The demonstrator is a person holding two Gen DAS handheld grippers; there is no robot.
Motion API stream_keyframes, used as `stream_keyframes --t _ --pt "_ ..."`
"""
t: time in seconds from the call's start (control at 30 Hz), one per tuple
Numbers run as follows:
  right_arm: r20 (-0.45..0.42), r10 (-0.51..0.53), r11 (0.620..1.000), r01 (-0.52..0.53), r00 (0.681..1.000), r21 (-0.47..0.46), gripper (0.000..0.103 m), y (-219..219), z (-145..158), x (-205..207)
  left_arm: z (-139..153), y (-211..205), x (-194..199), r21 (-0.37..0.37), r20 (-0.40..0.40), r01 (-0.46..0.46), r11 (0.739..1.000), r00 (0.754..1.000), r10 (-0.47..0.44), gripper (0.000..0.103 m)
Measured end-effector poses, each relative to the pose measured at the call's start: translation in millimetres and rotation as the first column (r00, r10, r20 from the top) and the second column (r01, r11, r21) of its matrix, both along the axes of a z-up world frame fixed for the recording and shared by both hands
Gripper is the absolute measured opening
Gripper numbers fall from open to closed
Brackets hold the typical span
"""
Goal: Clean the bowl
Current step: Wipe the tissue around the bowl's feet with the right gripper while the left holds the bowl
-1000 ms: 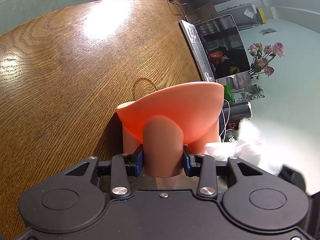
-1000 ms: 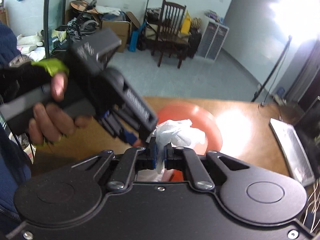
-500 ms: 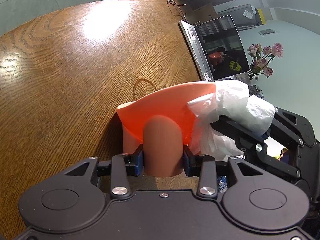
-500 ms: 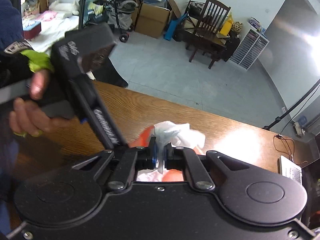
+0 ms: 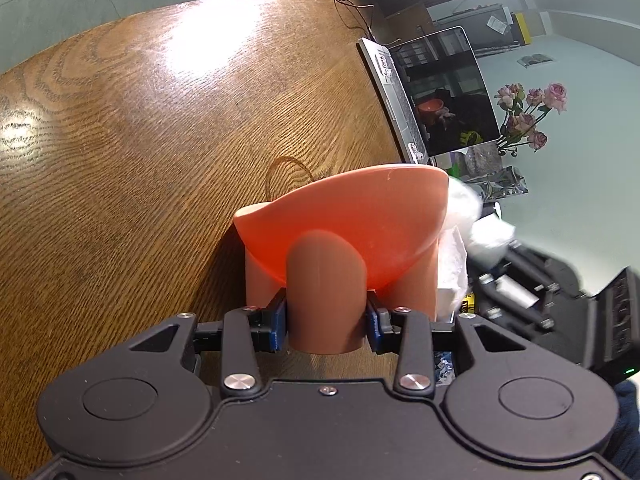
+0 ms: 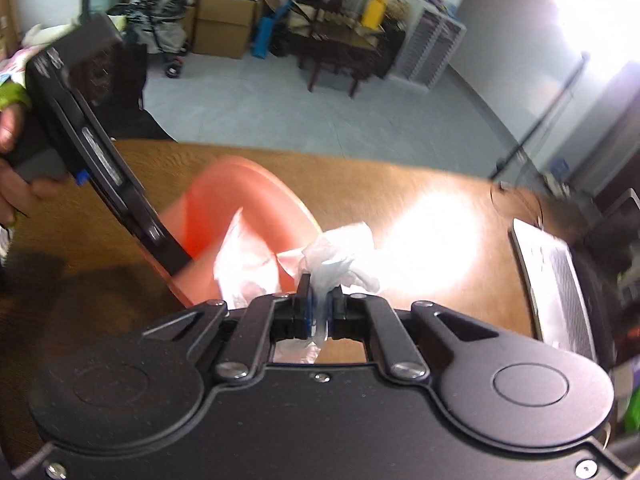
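Two pairs of tongs share the wiping step, judging by how things lie: one steadies the bowl and the other works a cloth at it. Largest in sight is the desk [image 5: 132, 140], broad oak-grained wood with bright glare on its top, standing in a room with a pale floor, cardboard boxes [image 6: 222, 24], a dark wooden chair [image 6: 346, 28] and a white drawer unit [image 6: 434, 46] along the far wall. An open laptop [image 5: 436, 92] sits at the desk's far edge, with pink roses [image 5: 528, 116] just beyond it. The orange bowl [image 5: 348, 220] is held tilted above the desk, its mouth turned toward the right side. The left tongs [image 5: 326, 320] are clamped on one of the bowl's stubby legs. The right tongs [image 6: 318, 308] are pinched tight on a crumpled white wipe [image 6: 340, 248], which hangs at the bowl's rim. Next, I judge, the wipe needs pressing into the hollow and sweeping round while the left grip stays firm.
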State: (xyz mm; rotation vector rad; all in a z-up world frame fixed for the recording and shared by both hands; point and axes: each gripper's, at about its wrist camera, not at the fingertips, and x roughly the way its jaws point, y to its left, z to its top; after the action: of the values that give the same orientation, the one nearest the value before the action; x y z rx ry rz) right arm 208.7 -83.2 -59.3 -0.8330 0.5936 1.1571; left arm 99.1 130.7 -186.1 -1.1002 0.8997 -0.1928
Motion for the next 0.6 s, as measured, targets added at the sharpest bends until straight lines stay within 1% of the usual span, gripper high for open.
stream_keyframes --t 0.23,0.37,0.43,0.6 --pt "-0.089 -0.093 0.995 0.090 0.992 -0.044 0.006 -0.1 -40.8 -6.1 -5.8 -1.0 -0.3 -0.054 -0.023 -0.032 0.998 0.999 0.031 0.037" --pt "-0.133 -0.141 0.990 0.136 0.981 -0.041 0.008 -1.7 -55.7 -17.6 -9.7 -0.7 0.1 -0.088 -0.033 -0.053 0.995 0.998 0.050 0.037" --pt "-0.152 -0.137 0.990 0.134 0.979 -0.034 0.008 -0.8 -57.5 -24.9 -11.0 -0.7 -0.6 -0.105 -0.041 -0.066 0.992 0.997 0.062 0.037" --pt "-0.176 -0.089 0.996 0.087 0.980 -0.020 0.008 2.6 -58.3 -50.2 -11.1 -1.9 1.1 -0.103 -0.044 -0.060 0.993 0.997 0.056 0.037"
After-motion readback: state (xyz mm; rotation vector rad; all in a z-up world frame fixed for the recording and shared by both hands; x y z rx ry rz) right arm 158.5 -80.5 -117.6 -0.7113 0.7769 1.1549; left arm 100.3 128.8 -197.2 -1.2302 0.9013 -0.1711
